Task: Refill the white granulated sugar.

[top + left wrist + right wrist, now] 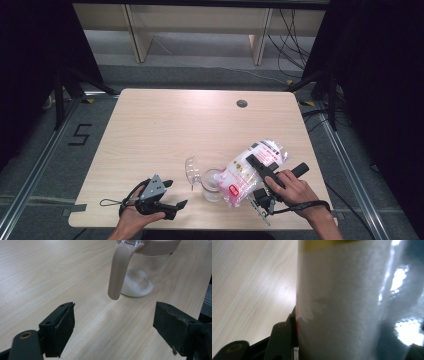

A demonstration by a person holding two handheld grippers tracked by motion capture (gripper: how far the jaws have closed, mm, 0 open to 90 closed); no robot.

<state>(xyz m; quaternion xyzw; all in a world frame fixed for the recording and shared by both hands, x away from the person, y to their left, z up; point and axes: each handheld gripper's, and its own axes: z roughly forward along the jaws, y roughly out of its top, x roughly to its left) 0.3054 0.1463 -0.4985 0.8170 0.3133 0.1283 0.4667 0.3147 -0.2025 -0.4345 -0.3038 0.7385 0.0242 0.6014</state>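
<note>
While the soft clear plastic bag of white granules with red print [252, 167] is lying tilted at lower right of the high view, its lower corner is resting over the mouth of the small clear jar with a beige rim and handle [212, 185], so pouring appears to be in hand. In the right gripper view the bag's white, glossy wall [342, 305] is pressing against one black jaw at lower left, and the right gripper [264, 172] is clamping the bag across its middle. Judged from its slumped shape, the bag will handle as heavy, limp and slippery: the contents will be shifting toward the low end, so a hold across the filled middle, or just behind the opening, seems safest, and a pinch on empty film may be slipping. In the left gripper view a little white powder is sitting in the jar's bottom [137, 285], with the beige handle [119, 272] hanging toward the camera. Light and nearly empty, the jar may be tipping under the bag's weight. Just left of it a clear domed lid [192, 170] is lying on the pale wooden table [165, 125]. At lower left, the left gripper [176, 196] is hovering near the jar, jaws spread wide and holding nothing.
</note>
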